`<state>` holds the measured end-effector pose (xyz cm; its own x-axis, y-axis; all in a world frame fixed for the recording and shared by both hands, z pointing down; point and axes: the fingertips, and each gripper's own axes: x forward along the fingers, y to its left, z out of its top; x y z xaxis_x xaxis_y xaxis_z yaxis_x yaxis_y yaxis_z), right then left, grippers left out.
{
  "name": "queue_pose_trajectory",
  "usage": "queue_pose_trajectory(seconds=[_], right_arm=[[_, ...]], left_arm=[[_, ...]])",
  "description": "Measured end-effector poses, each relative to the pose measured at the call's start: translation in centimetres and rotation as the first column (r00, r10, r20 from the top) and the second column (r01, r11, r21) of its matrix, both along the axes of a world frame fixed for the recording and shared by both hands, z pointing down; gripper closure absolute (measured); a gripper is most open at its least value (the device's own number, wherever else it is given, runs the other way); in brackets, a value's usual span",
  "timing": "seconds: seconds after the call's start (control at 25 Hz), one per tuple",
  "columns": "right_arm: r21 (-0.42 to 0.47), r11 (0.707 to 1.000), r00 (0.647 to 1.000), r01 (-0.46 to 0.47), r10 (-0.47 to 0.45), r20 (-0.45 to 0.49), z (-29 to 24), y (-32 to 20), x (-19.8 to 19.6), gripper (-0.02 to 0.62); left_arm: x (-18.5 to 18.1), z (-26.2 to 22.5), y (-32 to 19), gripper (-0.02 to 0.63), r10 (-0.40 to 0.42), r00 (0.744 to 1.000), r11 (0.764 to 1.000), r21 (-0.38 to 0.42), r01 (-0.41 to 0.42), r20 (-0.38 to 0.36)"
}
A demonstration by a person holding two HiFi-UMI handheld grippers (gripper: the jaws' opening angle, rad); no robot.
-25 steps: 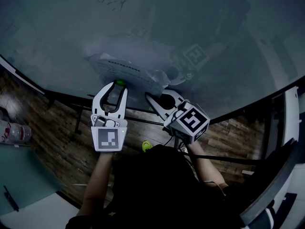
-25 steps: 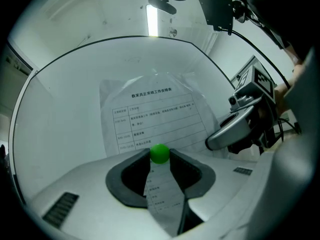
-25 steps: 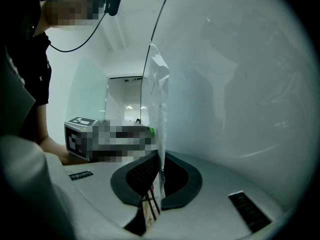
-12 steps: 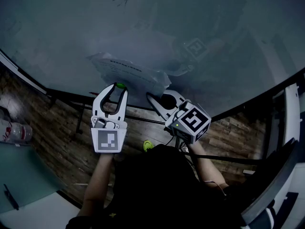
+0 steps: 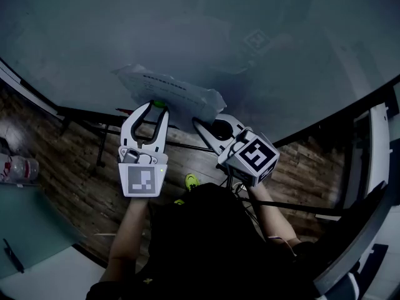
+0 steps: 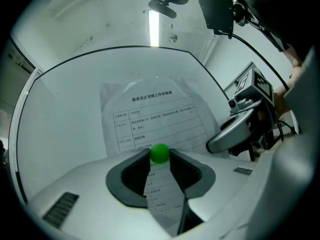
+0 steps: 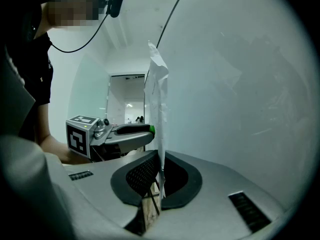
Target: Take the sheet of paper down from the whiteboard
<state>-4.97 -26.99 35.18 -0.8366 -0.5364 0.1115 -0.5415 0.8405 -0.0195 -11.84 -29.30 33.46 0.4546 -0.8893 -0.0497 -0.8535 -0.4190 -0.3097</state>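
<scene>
Gripping the sheet of paper (image 5: 169, 91) by its right edge in our clenched right gripper (image 5: 199, 125), low near the whiteboard's (image 5: 281, 42) bottom edge, we pinched the green magnet (image 6: 160, 153) on the sheet's lower edge between our left gripper's (image 5: 154, 109) jaws, just alongside.

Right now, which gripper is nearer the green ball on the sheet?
Left. The left gripper has the green ball between its jaw tips; the right gripper clamps the edge of the sheet, beside it.
</scene>
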Motion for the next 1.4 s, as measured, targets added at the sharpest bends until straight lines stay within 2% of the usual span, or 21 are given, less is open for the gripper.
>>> queue_pose_trajectory(seconds=[0.16,0.48,0.72,1.04,1.24,1.4], right_arm=[[-0.015,1.000,1.000,-0.008,0.008,-0.003,0.0,0.3,-0.1,0.581],[-0.044,0.998,0.999,-0.043,0.043,-0.001,0.4,1.3,-0.1,0.581],[-0.023,0.998,0.998,-0.059,0.059,0.001,0.5,6.7,-0.3,0.581],[-0.034,0.997,0.997,-0.069,0.069,0.019,0.4,9.3,-0.4,0.580],[-0.009,0.999,0.999,-0.038,0.038,0.030,0.5,11.9,2.3,0.581],[0.003,1.000,0.999,-0.005,0.004,0.051,0.1,14.6,6.7,0.580]], left_arm=[[0.1,-0.2,0.0,0.468,0.011,1.000,1.000,-0.005,-0.011,-0.024],[-0.1,0.3,0.8,0.468,0.036,0.999,0.999,-0.039,-0.037,-0.015],[-0.3,0.3,6.0,0.468,0.054,0.999,0.998,-0.022,-0.054,-0.006],[0.1,0.0,8.3,0.468,0.074,0.997,0.997,-0.015,-0.074,-0.001],[2.7,0.1,11.0,0.468,0.052,0.998,0.999,-0.009,-0.052,0.031],[7.2,-0.6,13.8,0.468,0.018,0.999,1.000,0.023,-0.019,0.034]])
